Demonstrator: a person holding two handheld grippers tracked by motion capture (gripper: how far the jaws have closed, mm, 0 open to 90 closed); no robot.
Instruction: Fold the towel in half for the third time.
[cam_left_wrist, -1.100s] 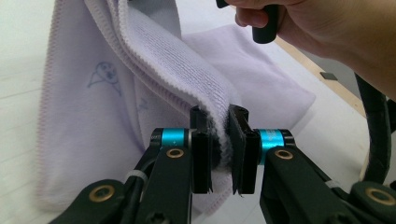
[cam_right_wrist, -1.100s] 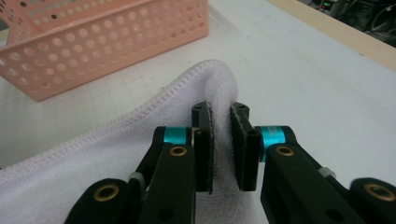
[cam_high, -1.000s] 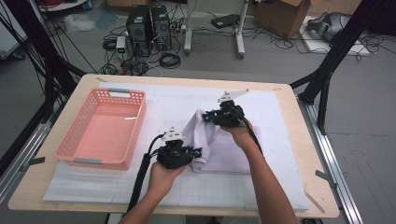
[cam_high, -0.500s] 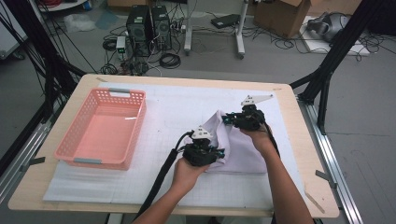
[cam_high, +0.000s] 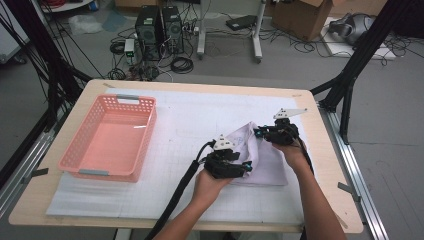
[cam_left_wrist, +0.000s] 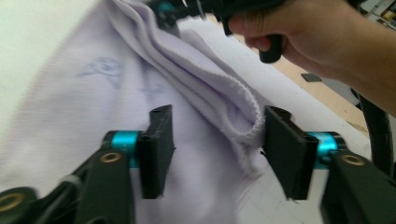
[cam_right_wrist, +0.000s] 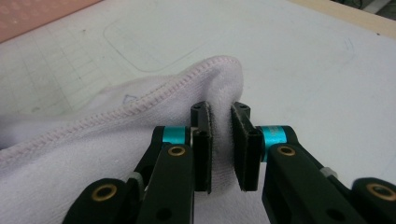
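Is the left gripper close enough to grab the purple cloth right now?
Probably yes. The left gripper has its jaws spread wide with a folded edge of the cloth already lying between them, and nothing blocks it. The right gripper pinches another edge of the same cloth.

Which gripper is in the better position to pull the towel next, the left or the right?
Probably the right. The right gripper is shut on the towel hem, while the left gripper stands open around a fold.
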